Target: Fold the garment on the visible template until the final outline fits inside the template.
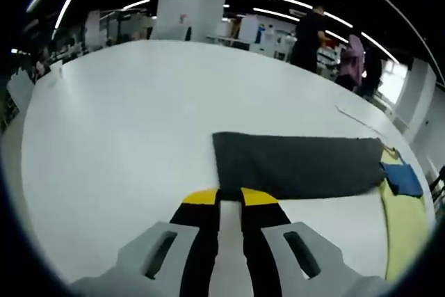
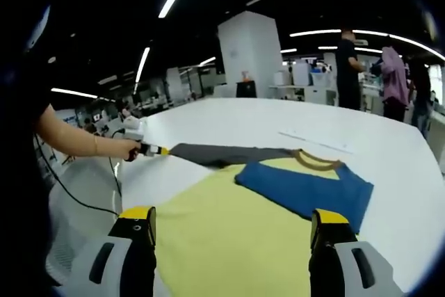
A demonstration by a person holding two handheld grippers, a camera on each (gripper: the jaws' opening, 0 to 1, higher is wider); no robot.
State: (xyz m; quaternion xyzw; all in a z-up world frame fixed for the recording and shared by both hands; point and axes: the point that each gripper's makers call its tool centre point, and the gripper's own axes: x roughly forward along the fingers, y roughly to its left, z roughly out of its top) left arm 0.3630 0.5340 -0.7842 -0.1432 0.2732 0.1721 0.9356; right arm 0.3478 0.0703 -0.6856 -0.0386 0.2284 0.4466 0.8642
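**Kid:** Two tongs, right? What are they doing?

**Helper:** Yes. The left gripper (image 1: 230, 198) has its yellow tips pinched shut on the end of the grey sleeve (image 1: 299, 165). In the right gripper view you can see it over on the left, holding that sleeve (image 2: 222, 154) pulled out long and flat on the white table (image 1: 125, 123). The right gripper (image 2: 233, 224) is wide open and holds nothing. It hangs over the near part of the shirt.

**Kid:** Where is the shirt?

**Helper:** The garment (image 2: 229, 234) lies flat on the table. Its body is yellow, one sleeve is grey, and the blue sleeve (image 2: 306, 189) is already folded in across the chest, just below the brown collar (image 2: 316, 161). I cannot make out the template's edge under it.

**Kid:** So what step is this?

**Helper:** I think it is the sleeve fold. The blue one looks done, and the grey one sticks out far.

**Kid:** What comes next?

**Helper:** Probably the left tongs should carry the grey sleeve over onto the yellow body and lay it smooth. Then the open tongs can help fold the body smaller.
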